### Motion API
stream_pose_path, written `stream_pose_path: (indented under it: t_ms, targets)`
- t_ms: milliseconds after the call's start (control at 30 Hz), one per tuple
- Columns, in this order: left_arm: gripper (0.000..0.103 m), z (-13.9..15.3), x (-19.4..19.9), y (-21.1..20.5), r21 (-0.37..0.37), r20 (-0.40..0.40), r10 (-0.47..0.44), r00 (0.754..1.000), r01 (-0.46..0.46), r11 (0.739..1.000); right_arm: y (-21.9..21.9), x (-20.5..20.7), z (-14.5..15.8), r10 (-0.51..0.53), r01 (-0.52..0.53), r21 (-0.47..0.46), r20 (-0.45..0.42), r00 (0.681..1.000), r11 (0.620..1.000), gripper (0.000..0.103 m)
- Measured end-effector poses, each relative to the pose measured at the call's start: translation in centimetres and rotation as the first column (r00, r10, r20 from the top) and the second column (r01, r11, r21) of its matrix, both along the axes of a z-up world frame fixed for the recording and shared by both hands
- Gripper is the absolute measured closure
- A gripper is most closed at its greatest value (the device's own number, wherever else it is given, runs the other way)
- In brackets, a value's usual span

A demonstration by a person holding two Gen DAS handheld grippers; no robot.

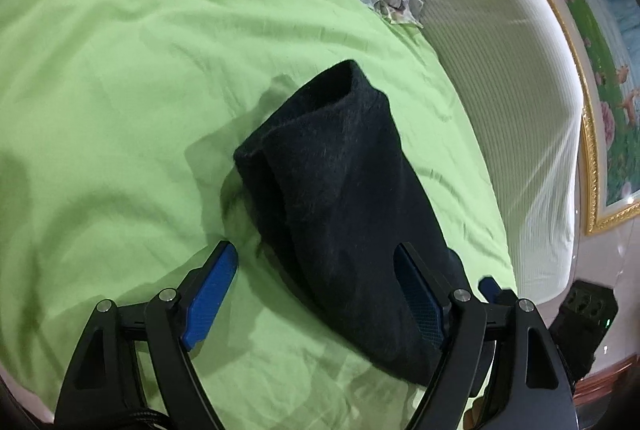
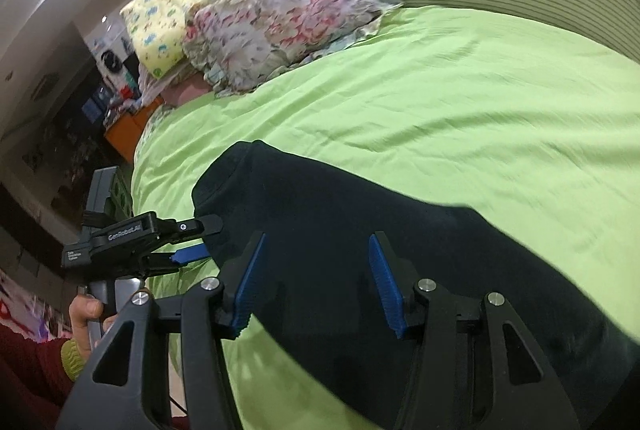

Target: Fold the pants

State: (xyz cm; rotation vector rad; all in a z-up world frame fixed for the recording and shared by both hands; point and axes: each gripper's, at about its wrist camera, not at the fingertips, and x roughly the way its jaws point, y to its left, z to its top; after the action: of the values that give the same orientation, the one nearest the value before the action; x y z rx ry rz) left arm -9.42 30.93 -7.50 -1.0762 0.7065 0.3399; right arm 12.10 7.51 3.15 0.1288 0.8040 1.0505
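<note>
dark folded pants (image 1: pixel 344 198) on bed

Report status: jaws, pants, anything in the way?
Left gripper open, right gripper open, both over the pants. Pants folded on green sheet. Nothing in the way.

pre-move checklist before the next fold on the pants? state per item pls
1. Left claw open: ok, blue pads wide apart, one on each side of the pants.
2. Right claw open: ok, pads spread over the dark fabric, nothing pinched.
3. Pants already folded into a compact bundle: ok, layered edge visible at the far end.
4. Pants fully on the green sheet: cannot tell, the near end is hidden behind the claws.
5. Floral pillow out of the fold path: ok, it lies well apart from the pants.
6. Layers aligned: cannot tell, fabric too dark.
</note>
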Motion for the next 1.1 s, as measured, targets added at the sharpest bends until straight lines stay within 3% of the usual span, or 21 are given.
stream_pose_path:
  t_ms: [267, 433, 633, 833, 1000, 1100]
  targets:
    - [0.021, -0.3, 1.0, 0.9, 0.015, 0.023, 0.014, 1.000, -0.014, 1.000, 5.5, 3.3, 1.1, 0.168, -0.167, -0.033, 0.038, 0.985, 0.985, 0.049]
    - [0.020, -0.3, 1.1, 0.7, 0.043, 0.031, 0.018, 0.999, -0.020, 0.999, 9.8, 5.8, 0.9, 0.283, -0.283, -0.072, -0.009, 0.959, 0.956, 0.049]
    - [0.020, -0.3, 1.2, 0.4, 0.071, 0.036, 0.015, 0.999, -0.017, 0.997, 15.1, 6.6, 0.1, 0.435, -0.437, -0.152, -0.048, 0.899, 0.887, 0.049]
    - [0.023, -0.4, 0.9, 0.2, 0.082, 0.050, 0.020, 0.999, -0.024, 0.996, 18.1, 7.0, -0.5, 0.521, -0.524, -0.193, -0.071, 0.851, 0.829, 0.049]
    - [0.030, -0.3, 1.0, 0.1, 0.107, 0.041, 0.028, 0.999, -0.032, 0.994, 18.7, 6.3, -0.5, 0.564, -0.561, -0.200, -0.045, 0.824, 0.803, 0.076]
    - [0.048, -0.4, 1.2, 0.3, 0.125, 0.036, 0.034, 0.999, -0.039, 0.991, 17.5, 6.3, -0.2, 0.557, -0.555, -0.148, -0.032, 0.830, 0.819, 0.082]
